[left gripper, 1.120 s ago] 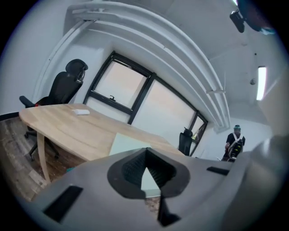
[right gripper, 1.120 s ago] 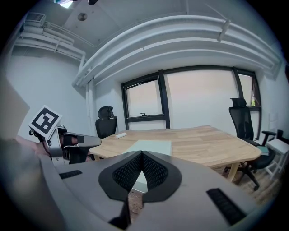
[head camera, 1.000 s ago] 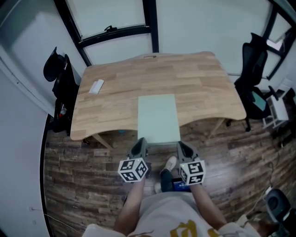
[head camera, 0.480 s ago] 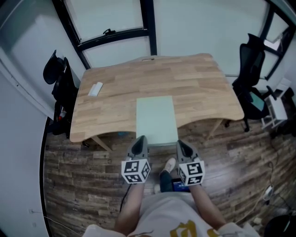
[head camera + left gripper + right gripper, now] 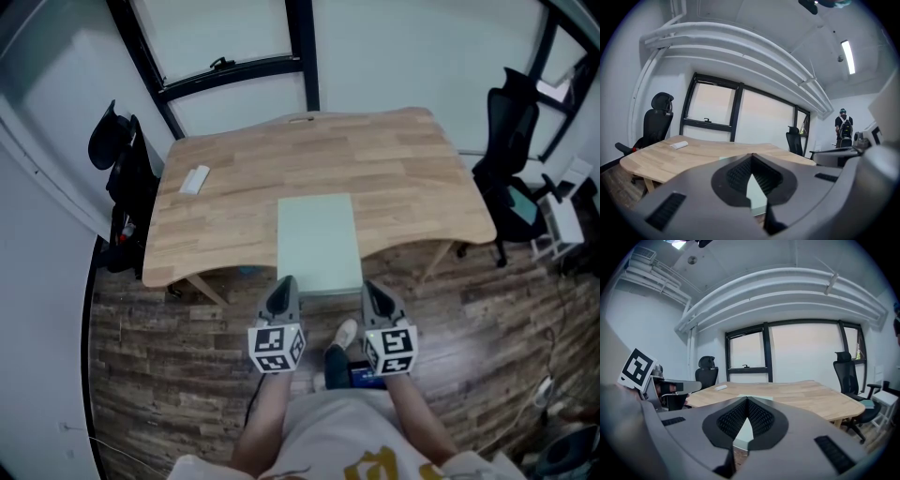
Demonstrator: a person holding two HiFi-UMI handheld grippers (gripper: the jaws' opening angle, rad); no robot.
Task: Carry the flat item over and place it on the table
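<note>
Wooden table point(image 5: 234, 206) carries pale panel point(image 5: 319, 239), overhang seen only in head view; left tongs point(image 5: 287, 280), right tongs point(image 5: 368, 286) closed, empty.

**Legible text and signs.** We find no words, numbers or brand names that can be read in any view. The only signs are black-and-white square markers, coded patterns rather than letters. They stand on the cube point(image 5: 277, 348) of the left gripper point(image 5: 282, 284) and on the matching cube point(image 5: 390, 350) of the right gripper point(image 5: 372, 288). One such marker point(image 5: 636, 367) also shows at the left edge of the right gripper view. A yellow print point(image 5: 373, 465) on the person's shirt point(image 5: 328, 431) is cut off by the frame, and we cannot read it.
</note>
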